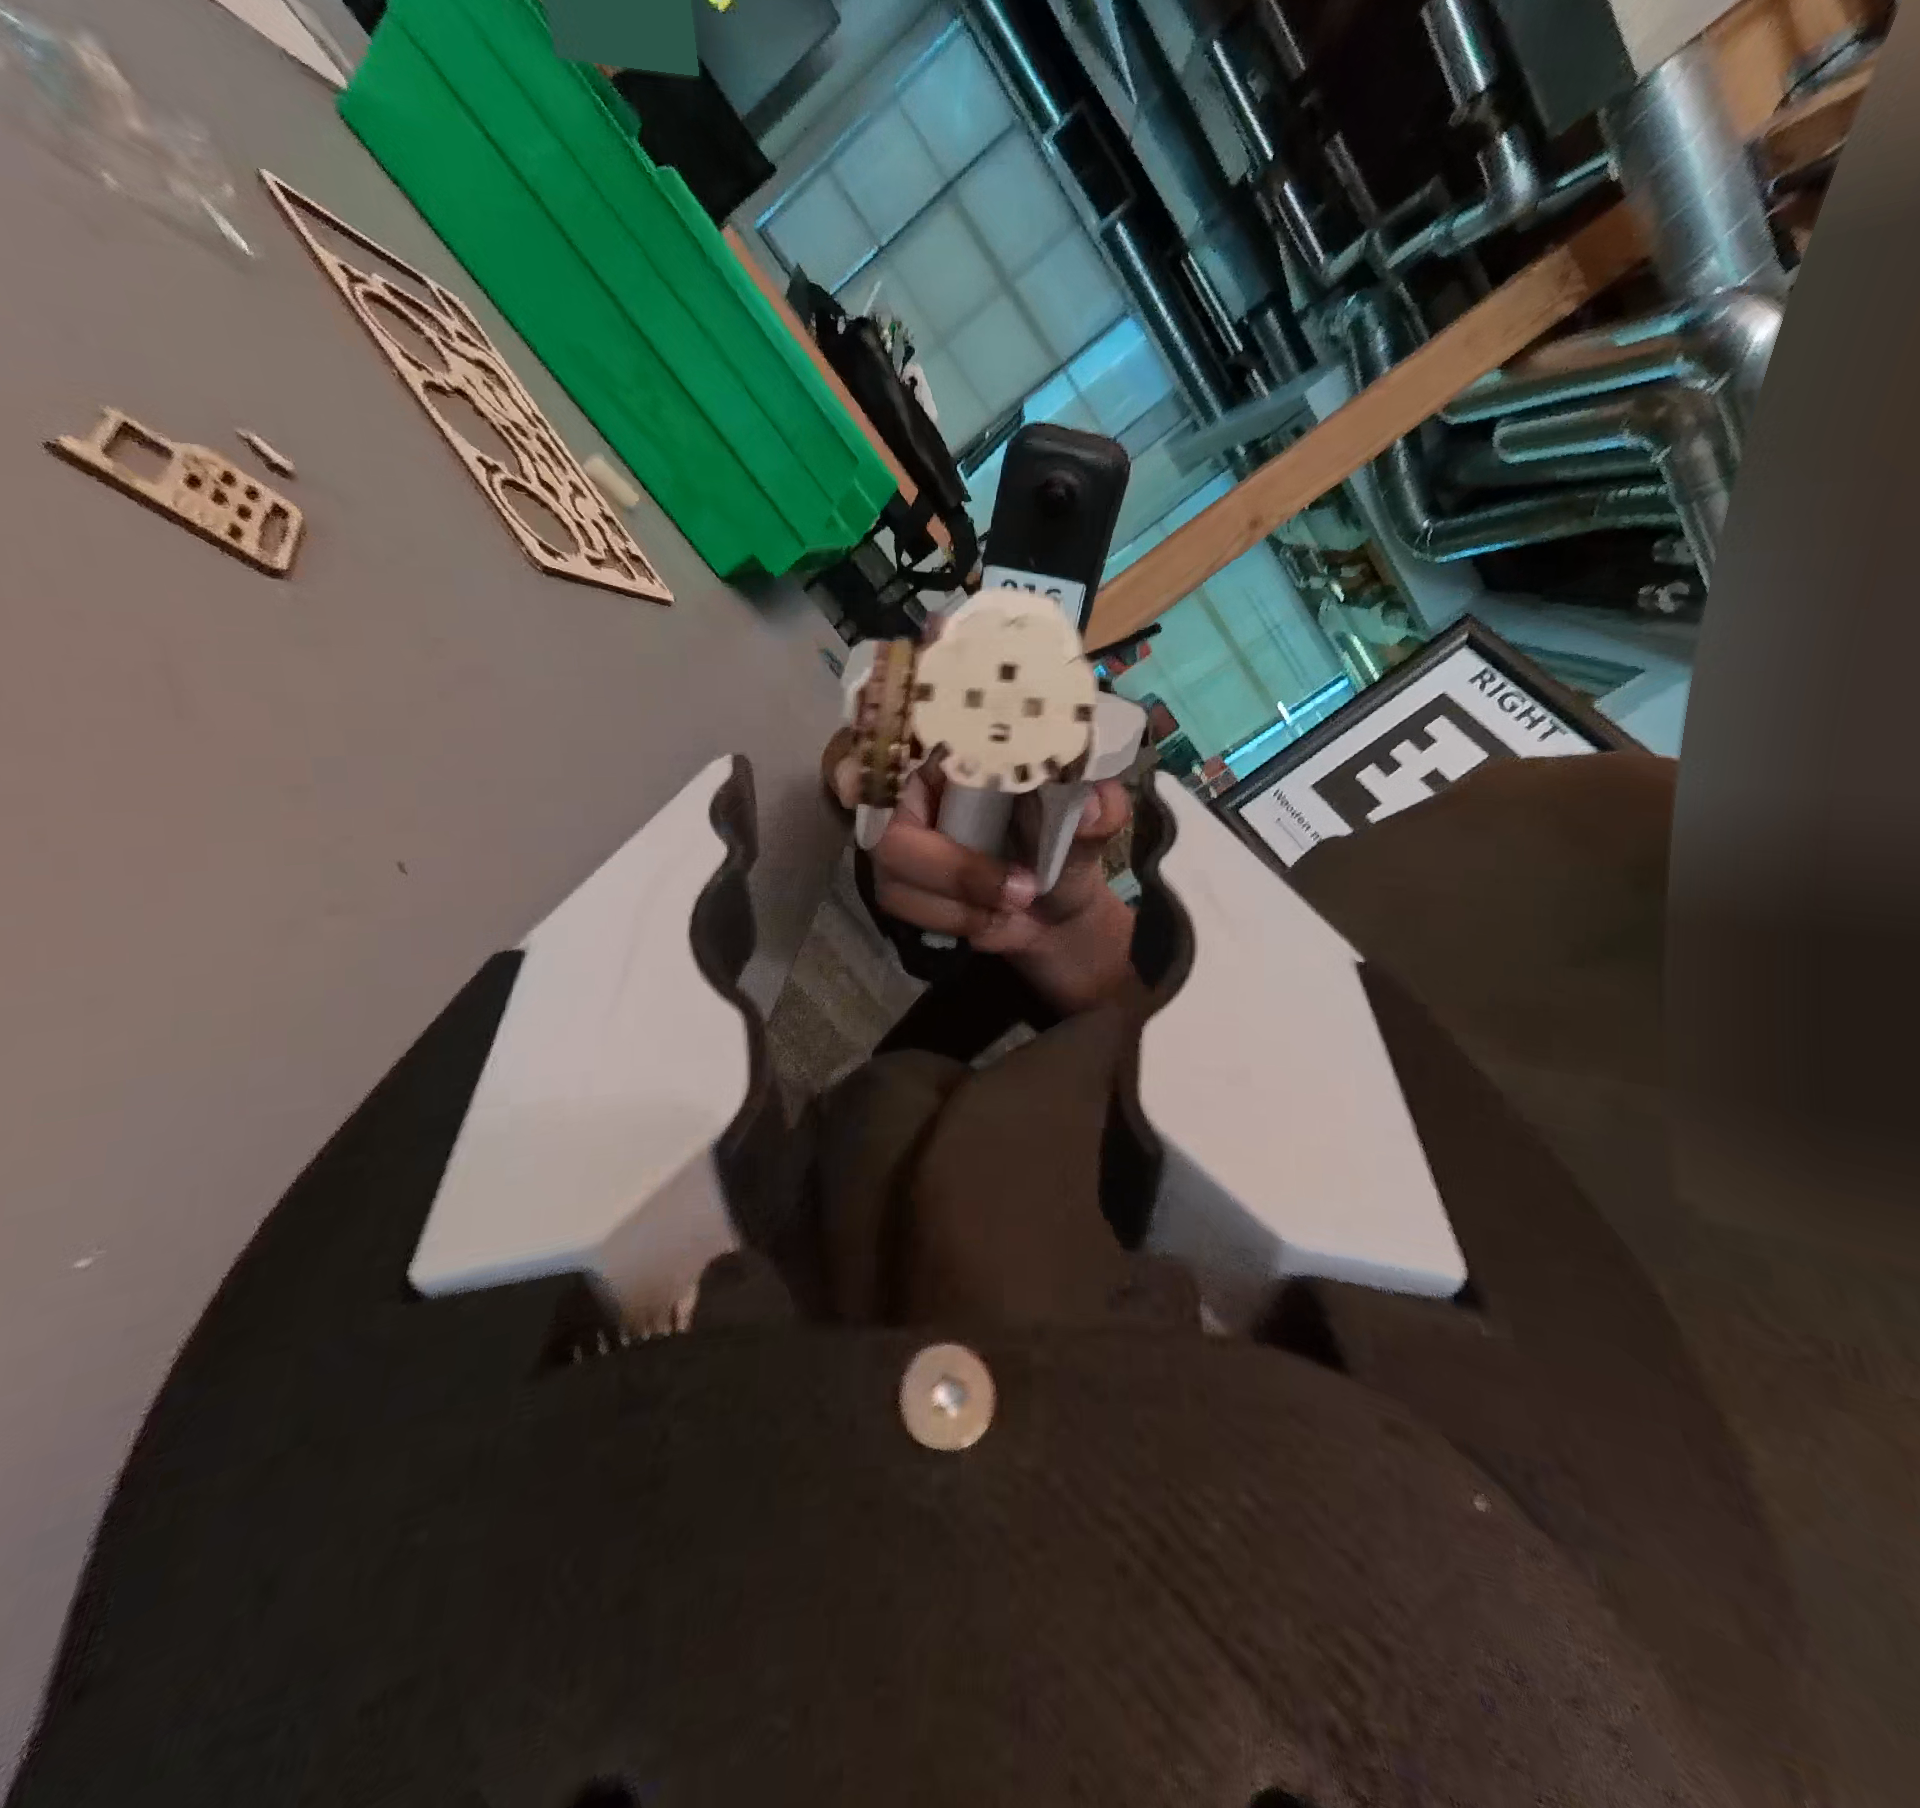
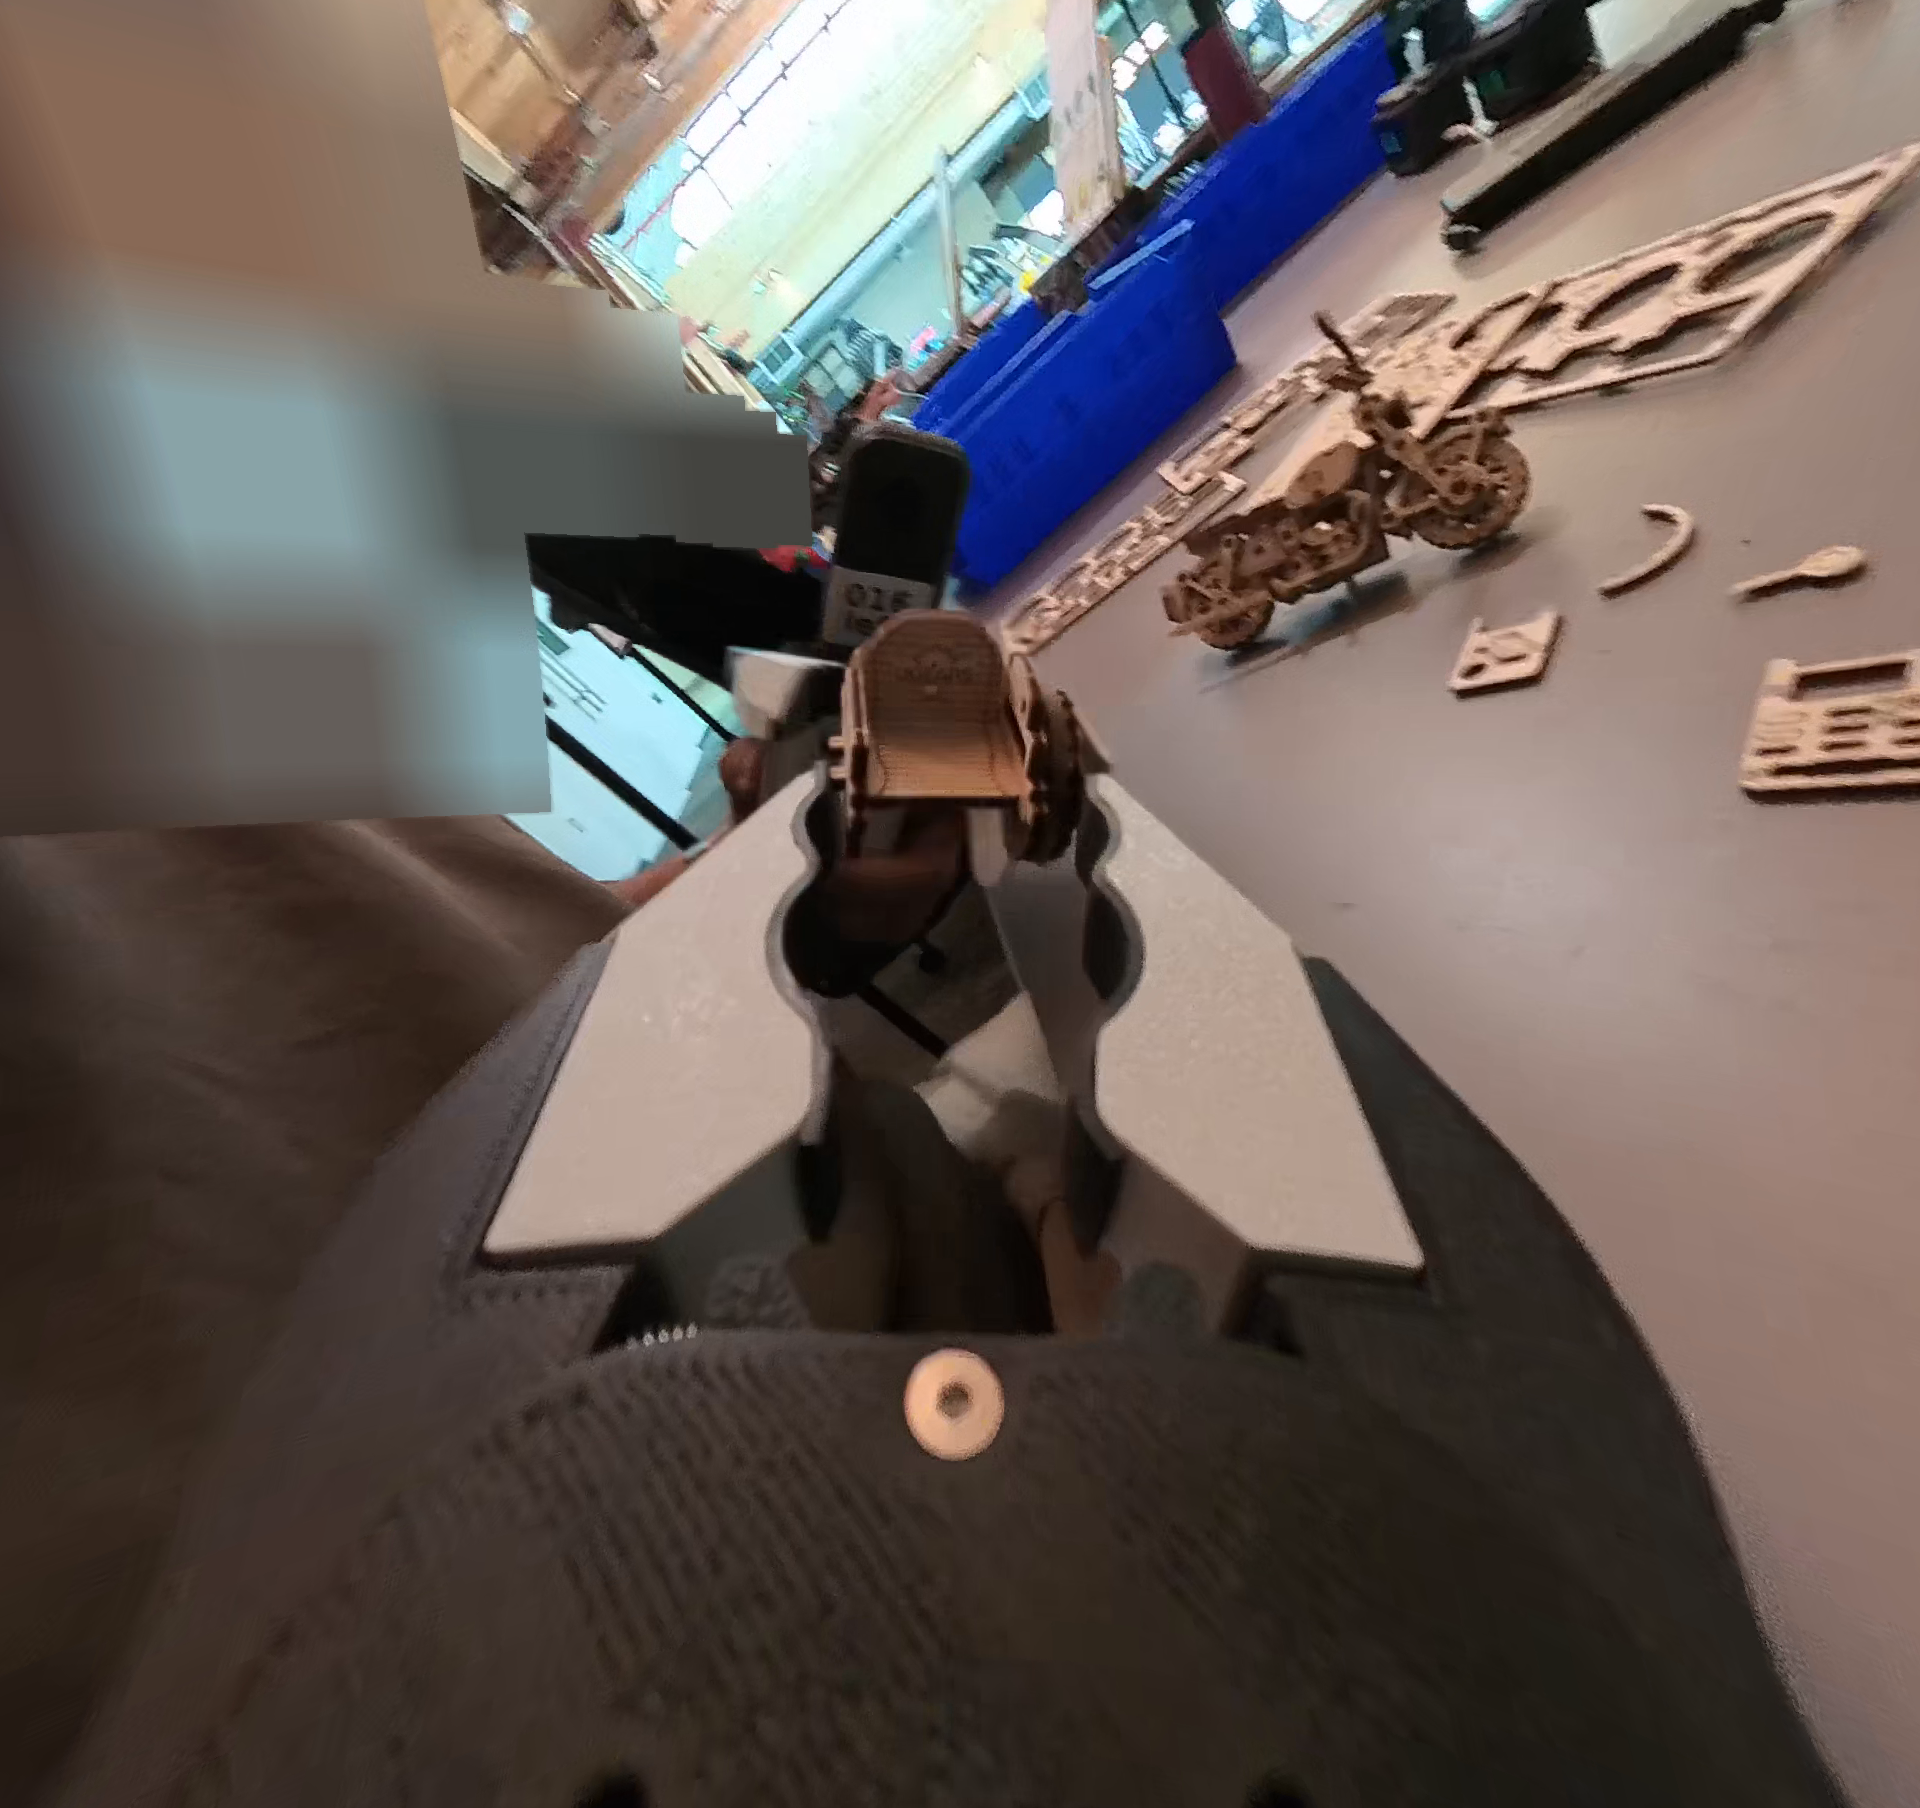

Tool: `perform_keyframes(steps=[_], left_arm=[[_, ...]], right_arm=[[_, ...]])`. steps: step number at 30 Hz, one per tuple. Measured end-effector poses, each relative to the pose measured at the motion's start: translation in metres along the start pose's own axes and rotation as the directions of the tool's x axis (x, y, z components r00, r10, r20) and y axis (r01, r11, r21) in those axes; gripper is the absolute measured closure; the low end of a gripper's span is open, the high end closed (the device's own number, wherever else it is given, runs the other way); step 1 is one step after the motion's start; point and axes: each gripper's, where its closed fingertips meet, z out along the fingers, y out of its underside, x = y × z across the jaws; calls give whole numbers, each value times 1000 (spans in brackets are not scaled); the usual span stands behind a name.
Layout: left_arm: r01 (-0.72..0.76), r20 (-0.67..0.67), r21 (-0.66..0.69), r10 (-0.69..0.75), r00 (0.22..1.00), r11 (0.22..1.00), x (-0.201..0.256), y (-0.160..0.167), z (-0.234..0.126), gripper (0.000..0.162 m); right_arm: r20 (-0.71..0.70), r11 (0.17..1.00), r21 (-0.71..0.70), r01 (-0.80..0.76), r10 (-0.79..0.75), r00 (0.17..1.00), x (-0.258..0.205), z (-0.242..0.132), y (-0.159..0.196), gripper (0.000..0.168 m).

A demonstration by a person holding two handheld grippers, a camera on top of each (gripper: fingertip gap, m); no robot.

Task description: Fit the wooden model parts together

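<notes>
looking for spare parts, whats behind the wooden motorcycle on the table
Behind the wooden motorcycle lie flat wooden cut-out sheets, and farther back blue bins. The motorcycle covers part of the sheets, so any pieces there cannot be seen.

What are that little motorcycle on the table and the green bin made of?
The motorcycle looks like thin, unpainted laser-cut plywood: pale tan, with darker cut edges and open fretwork. The green bin looks like moulded plastic: uniform bright colour, smooth ribbed sides, slight sheen.
</notes>
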Motion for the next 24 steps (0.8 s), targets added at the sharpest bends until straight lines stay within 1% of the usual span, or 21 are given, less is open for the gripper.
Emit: perform_keyframes(steps=[1,3,6,9,13,17,19,24], left_arm=[[-17,-3,-6,17,1000,1000,3,2,2,91],[-74,-21,-14,74,997,997,13,6,5,92],[-181,-2,-20,181,983,983,21,8,6,95],[-261,1,9,261,965,965,29,6,4,102],[-309,-39,34,310,950,951,44,9,4,105],[-351,-73,62,355,932,934,57,10,5,108],[-374,-60,78,378,924,924,58,9,4,116],[-433,-5,76,434,901,898,54,6,2,117]], right_arm=[[34,1000,14,4,-4,999,-6,0,-2,123],[63,999,29,37,-39,997,-13,0,-5,123],[88,991,20,136,-137,987,-24,2,-4,123],[113,976,16,219,-219,969,-36,3,-1,123],[127,960,31,277,-279,952,-46,3,0,123],[139,948,17,319,-318,938,-51,3,4,123],[149,943,18,333,-332,931,-54,3,5,123],[115,939,-8,344,-341,933,-49,4,8,123]])
